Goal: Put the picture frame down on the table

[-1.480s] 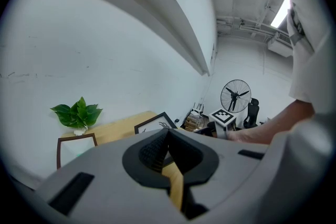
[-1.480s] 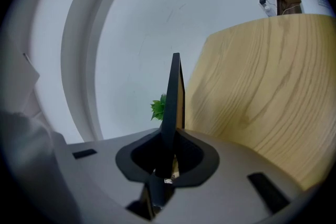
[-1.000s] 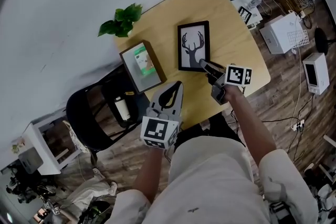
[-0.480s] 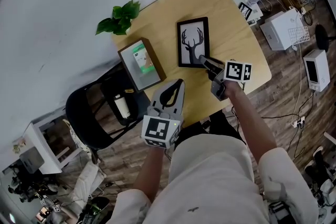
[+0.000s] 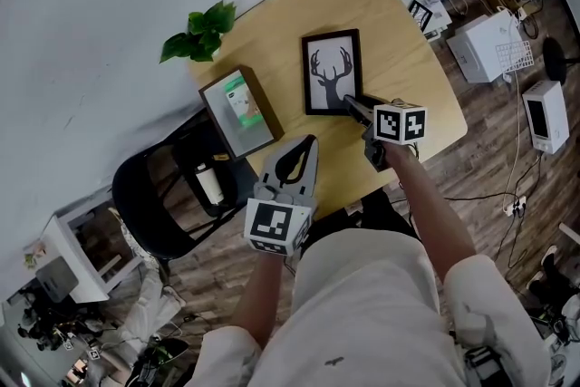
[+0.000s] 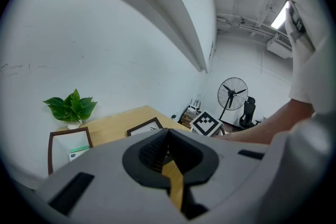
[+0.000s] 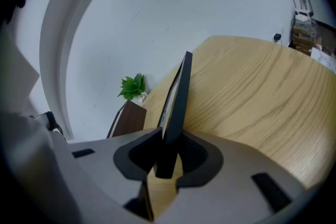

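Observation:
A black picture frame (image 5: 331, 72) with a deer silhouette is over the round wooden table (image 5: 399, 41). My right gripper (image 5: 353, 105) is shut on the frame's near edge. In the right gripper view the frame (image 7: 176, 99) stands edge-on between the jaws, above the tabletop (image 7: 262, 92). My left gripper (image 5: 292, 169) hovers shut and empty over the table's near left edge. In the left gripper view the deer frame (image 6: 146, 127) shows beyond the closed jaws.
A brown-framed picture (image 5: 239, 111) with a green image lies at the table's left edge. A green potted plant (image 5: 201, 30) stands at the far left rim. A black chair (image 5: 159, 195) sits left of the table. White boxes and cables (image 5: 494, 50) crowd the floor on the right.
The right gripper and the deer frame have shifted slightly left and away across the table. The left gripper has stayed put.

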Demonstrator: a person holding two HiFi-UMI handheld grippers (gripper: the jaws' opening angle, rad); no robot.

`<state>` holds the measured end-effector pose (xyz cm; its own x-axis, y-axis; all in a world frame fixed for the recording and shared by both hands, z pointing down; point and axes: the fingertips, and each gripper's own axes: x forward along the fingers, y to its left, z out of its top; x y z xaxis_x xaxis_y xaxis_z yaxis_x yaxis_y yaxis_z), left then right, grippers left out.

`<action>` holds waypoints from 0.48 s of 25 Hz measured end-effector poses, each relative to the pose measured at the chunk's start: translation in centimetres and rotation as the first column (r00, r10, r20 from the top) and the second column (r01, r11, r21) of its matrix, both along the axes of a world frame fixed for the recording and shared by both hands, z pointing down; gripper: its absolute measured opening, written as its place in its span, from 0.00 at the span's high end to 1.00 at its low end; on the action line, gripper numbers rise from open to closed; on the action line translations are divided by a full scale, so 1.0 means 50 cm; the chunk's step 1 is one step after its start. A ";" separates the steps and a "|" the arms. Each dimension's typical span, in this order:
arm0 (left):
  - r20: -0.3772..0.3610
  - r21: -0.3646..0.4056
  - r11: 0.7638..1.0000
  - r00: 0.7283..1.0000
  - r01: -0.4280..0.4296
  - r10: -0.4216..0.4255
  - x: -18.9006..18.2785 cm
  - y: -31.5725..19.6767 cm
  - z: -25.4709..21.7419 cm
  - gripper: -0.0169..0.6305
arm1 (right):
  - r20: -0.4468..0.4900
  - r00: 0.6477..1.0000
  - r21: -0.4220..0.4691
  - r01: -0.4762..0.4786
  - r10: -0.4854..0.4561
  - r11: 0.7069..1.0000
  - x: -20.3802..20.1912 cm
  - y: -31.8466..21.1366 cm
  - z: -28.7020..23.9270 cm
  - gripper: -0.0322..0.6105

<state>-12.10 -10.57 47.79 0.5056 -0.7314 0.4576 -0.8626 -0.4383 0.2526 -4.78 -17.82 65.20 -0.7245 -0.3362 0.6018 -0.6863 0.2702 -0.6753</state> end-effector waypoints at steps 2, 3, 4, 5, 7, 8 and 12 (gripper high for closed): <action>0.001 0.000 1.000 1.000 -0.003 0.003 0.001 -0.001 0.002 0.96 | -0.030 0.999 0.009 0.012 -0.012 1.000 0.001 -0.001 0.006 0.82; 0.002 0.000 1.000 1.000 -0.003 0.003 0.001 -0.002 0.002 0.96 | -0.040 0.999 0.013 0.017 -0.016 1.000 0.002 -0.002 0.008 0.82; 0.002 0.000 1.000 1.000 -0.002 0.002 0.001 -0.003 0.003 0.96 | -0.052 0.998 0.016 0.021 -0.020 1.000 0.003 -0.003 0.011 0.81; 0.002 -0.001 1.000 1.000 -0.001 0.001 0.002 -0.004 0.004 0.96 | -0.066 0.998 0.020 0.026 -0.025 0.999 0.005 -0.004 0.014 0.81; 0.003 -0.006 1.000 1.000 0.001 -0.001 0.002 -0.005 0.006 0.96 | -0.094 0.995 0.031 0.037 -0.034 0.999 0.009 -0.005 0.019 0.78; 0.005 -0.009 1.000 1.000 0.003 -0.003 0.002 -0.006 0.007 0.96 | -0.107 0.994 0.037 0.042 -0.038 0.998 0.010 -0.006 0.021 0.78; 0.012 -0.006 1.000 1.000 0.001 -0.001 0.002 -0.010 0.006 0.96 | -0.156 0.987 0.056 0.058 -0.048 0.997 0.013 -0.012 0.030 0.75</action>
